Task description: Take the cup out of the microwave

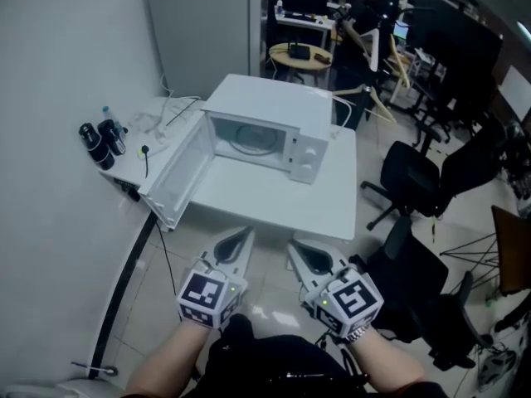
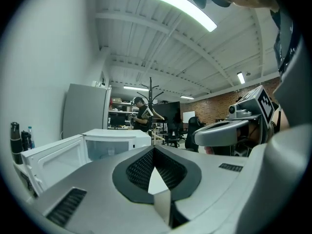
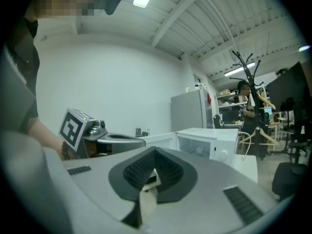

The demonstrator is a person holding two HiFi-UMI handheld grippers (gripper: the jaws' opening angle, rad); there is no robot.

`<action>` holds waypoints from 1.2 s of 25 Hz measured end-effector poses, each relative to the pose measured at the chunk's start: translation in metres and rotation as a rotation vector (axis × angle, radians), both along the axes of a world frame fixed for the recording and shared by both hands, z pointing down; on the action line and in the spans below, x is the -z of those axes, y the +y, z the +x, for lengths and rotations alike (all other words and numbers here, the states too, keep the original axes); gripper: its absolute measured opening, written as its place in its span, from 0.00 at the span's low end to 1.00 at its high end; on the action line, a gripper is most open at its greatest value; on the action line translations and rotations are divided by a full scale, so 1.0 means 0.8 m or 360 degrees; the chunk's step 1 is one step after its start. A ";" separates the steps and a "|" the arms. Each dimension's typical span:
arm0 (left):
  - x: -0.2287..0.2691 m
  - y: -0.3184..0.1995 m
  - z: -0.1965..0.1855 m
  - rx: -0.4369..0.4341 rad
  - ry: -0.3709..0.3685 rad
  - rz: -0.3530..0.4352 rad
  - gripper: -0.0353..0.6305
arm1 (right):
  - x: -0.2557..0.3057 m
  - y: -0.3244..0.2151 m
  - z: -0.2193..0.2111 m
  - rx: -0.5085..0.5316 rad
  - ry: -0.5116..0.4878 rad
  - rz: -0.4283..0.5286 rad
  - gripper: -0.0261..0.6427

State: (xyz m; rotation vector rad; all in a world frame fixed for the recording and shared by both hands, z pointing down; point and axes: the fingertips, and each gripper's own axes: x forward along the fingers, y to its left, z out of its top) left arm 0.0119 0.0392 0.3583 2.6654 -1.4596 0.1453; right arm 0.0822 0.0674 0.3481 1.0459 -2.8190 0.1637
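White boxy microwave (image 1: pixel 267 99), door swung open, sits mid-frame on a white table (image 1: pixel 274 201); below it, my left gripper (image 1: pixel 245 237) and right gripper (image 1: pixel 297 249) are both pressed together, empty.

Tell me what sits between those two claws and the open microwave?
Nothing but bare white table in front of the microwave, then a strip of floor before the left claw and right claw. The head view shows it.
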 end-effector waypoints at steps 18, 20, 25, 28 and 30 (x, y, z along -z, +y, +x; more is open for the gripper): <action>-0.045 -0.286 -0.112 -0.0072 -0.0016 -0.0112 0.05 | -0.015 -0.257 -0.129 -0.0235 0.0072 -0.0125 0.06; -0.058 -0.308 -0.111 -0.0056 0.0001 -0.0145 0.05 | -0.022 -0.273 -0.128 -0.0244 0.0081 -0.0137 0.06; -0.093 -0.354 -0.102 -0.0009 -0.0009 -0.0223 0.12 | -0.048 -0.314 -0.117 -0.0236 0.0084 -0.0191 0.07; -0.118 -0.383 -0.094 0.0020 -0.0042 -0.0287 0.14 | -0.064 -0.338 -0.110 -0.0213 0.0086 -0.0239 0.08; -0.133 -0.403 -0.091 0.0052 -0.0068 -0.0321 0.18 | -0.072 -0.352 -0.105 -0.0185 0.0082 -0.0264 0.15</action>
